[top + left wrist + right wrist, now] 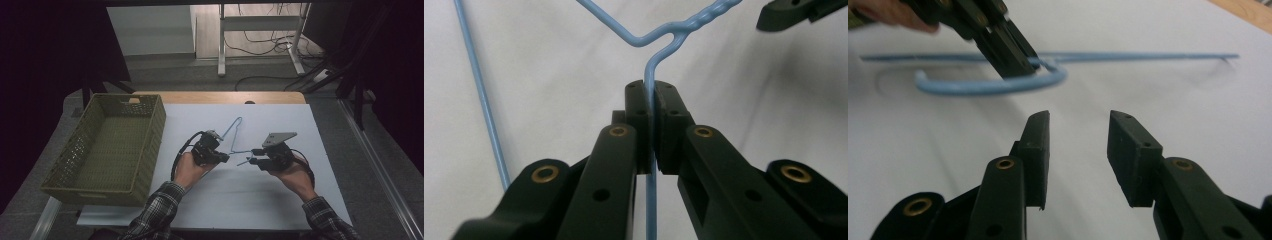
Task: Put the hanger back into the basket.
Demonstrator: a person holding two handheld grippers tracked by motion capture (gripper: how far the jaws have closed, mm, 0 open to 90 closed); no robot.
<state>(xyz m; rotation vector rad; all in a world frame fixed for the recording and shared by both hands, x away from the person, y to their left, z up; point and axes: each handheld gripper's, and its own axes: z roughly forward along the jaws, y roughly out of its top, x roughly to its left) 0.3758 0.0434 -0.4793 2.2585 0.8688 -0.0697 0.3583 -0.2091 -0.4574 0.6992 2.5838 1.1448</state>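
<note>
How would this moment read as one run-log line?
left hand-held gripper: shut on blue wire hanger | right hand-held gripper: open, empty | green basket: empty

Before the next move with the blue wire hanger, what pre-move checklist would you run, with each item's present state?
1. Left tongs shut on the thin blue wire hanger: ok.
2. Right tongs open, nothing between them: ok.
3. Hanger's hook ahead of the right tongs, within reach: ok.
4. Olive-green woven plastic basket free to receive the hanger: ok.
5. Firmness of the left grip: cannot tell.
</note>
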